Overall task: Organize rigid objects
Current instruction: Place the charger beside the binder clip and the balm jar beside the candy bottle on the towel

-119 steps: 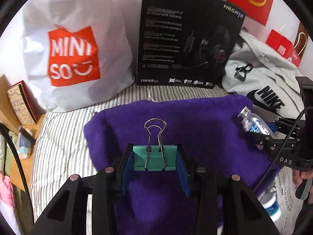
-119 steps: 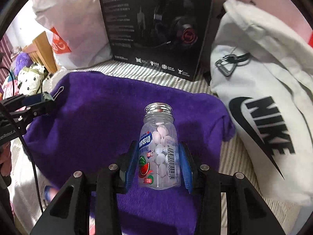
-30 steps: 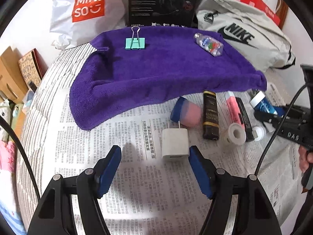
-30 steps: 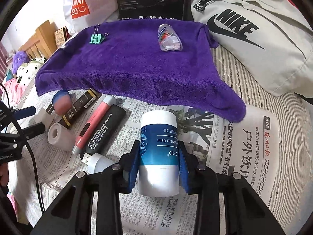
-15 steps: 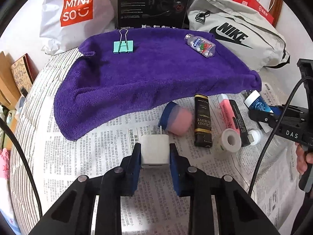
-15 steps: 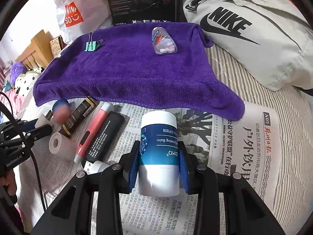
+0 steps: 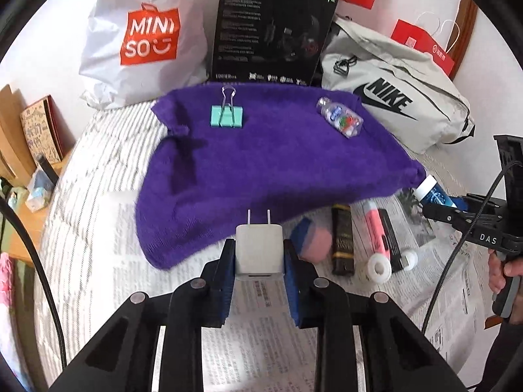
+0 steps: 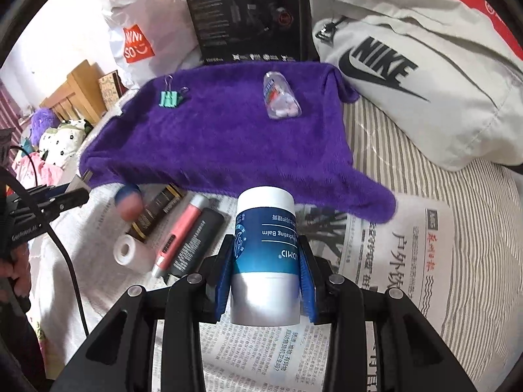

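While both grippers clamp — left point(image 7: 259, 254) charger point(image 7: 259, 248), right point(image 8: 264, 268) balm tube point(image 8: 264, 228) — its base stays hidden.

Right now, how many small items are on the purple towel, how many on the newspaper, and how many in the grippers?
On the towel: 2, clip and candy bottle.
On the newspaper: 5, sponge, dark box, pink pen, black stick, tape roll.
In the grippers: 2, charger, balm jar.
Total: 9

A home bedroom: striped bedsheet point(image 8: 425, 176), wooden bed frame point(image 8: 76, 93), plush toys point(image 8: 60, 138), shopping bag point(image 7: 143, 36).
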